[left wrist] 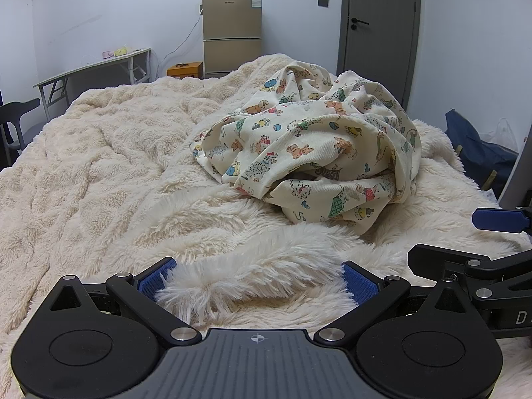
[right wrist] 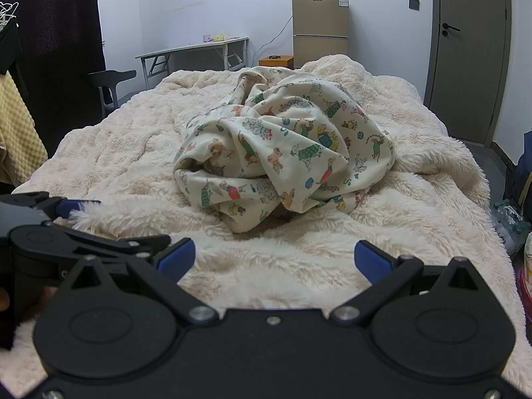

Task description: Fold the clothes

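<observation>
The fluffy blanket covers the whole bed; its long pile could snag a pad and come up with the cloth. The crumpled printed garment sits at one o'clock, no hem showing, open room at nine. Left gripper and right gripper both gape apart, empty
</observation>
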`<action>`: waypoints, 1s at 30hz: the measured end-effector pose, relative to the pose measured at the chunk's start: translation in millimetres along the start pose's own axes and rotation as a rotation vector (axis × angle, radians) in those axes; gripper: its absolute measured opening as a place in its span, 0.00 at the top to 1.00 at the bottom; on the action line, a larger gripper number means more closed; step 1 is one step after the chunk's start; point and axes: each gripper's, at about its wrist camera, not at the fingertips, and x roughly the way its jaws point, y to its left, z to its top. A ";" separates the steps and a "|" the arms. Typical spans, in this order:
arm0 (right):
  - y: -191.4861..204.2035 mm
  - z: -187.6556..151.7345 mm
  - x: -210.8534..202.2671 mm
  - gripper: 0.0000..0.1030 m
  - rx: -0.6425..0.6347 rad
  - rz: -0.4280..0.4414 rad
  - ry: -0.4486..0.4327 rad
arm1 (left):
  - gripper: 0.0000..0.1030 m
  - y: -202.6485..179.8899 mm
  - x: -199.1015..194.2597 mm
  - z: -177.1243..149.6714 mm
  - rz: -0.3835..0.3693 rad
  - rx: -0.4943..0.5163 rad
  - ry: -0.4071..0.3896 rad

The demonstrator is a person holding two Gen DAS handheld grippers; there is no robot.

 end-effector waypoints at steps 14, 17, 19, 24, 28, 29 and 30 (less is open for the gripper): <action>0.0 0.5 0.0 0.00 0.000 0.000 0.001 | 0.00 0.8 -2.3 -0.3 -0.002 -0.001 0.002; -0.2 1.2 -0.2 0.00 0.000 0.001 0.002 | 0.00 0.6 -2.4 0.1 -0.003 0.000 0.003; -0.3 1.3 0.1 0.00 0.000 0.001 0.002 | 0.00 0.4 -2.5 0.5 -0.002 0.001 0.003; -0.4 1.4 0.1 0.00 0.000 0.002 0.002 | 0.00 0.5 -2.7 1.0 -0.003 0.001 0.003; -0.3 1.6 0.1 0.00 0.001 0.002 0.003 | 0.00 0.4 -2.2 1.2 -0.004 0.002 0.003; -0.5 1.7 0.3 0.00 0.001 0.003 0.003 | 0.00 0.4 -2.1 1.2 -0.005 0.002 0.003; -0.6 1.7 0.5 0.00 0.001 0.003 0.003 | 0.00 0.5 -2.0 1.2 -0.005 0.002 0.003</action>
